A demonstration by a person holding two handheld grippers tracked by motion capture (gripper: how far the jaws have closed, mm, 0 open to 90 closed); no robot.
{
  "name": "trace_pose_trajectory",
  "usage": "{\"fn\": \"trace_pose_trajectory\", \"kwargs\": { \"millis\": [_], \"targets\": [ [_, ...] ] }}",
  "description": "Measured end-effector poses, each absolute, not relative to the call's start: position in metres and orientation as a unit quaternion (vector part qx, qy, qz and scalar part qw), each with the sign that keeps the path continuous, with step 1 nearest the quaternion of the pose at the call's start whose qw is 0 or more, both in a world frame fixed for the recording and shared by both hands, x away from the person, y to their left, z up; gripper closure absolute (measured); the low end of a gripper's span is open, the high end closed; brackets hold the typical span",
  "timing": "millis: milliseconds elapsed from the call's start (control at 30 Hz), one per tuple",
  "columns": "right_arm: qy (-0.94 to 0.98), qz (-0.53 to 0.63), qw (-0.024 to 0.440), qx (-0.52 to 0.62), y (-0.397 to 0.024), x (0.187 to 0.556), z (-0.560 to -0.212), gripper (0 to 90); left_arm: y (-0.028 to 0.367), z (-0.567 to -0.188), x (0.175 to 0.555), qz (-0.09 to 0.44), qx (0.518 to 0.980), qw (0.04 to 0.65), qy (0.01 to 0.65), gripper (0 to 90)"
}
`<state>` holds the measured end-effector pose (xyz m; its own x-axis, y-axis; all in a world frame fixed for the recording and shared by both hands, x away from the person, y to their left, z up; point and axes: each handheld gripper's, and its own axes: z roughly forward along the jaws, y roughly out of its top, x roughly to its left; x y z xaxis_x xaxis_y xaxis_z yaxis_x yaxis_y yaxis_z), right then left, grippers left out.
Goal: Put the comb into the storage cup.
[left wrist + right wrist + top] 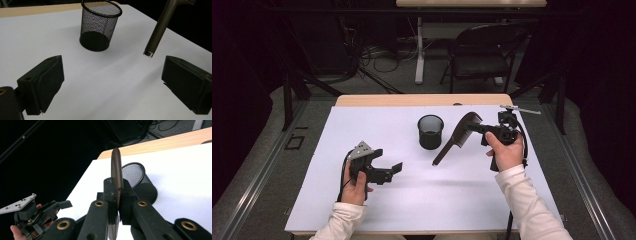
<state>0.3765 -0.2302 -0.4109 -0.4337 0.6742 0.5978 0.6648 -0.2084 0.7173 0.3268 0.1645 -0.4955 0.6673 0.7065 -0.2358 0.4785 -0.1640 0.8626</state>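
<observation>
I'm seeing a black wire-mesh cup (430, 131), a dark brown plastic comb (458, 136), and a white sheet-covered tabletop (422, 200) with a pale wood edge.

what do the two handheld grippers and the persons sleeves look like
Both are black. The left gripper has blocky jaws, a grey three-cornered plate on top and a black cable trailing from it. The right gripper has brass-ringed pivot holes on its arms and a black cable looping beside the hand. Both sleeves are white and long.

High overhead; gripper cams close, share cup (100, 26).

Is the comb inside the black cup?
No, the comb is pinched in the right tongs, hanging beside the mesh cup, not in it.
</observation>
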Motion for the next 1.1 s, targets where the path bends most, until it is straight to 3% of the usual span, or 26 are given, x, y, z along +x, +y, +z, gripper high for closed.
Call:
{"fn": "trace_pose_trajectory", "kwargs": {
  "millis": [1100],
  "targets": [
    [0.640,0.554,0.019,0.532,-0.223,0.402,-0.370,87.0,0.166,-0.495,0.326,0.105,0.757,0.514,0.390,4.8]
  ]
}}
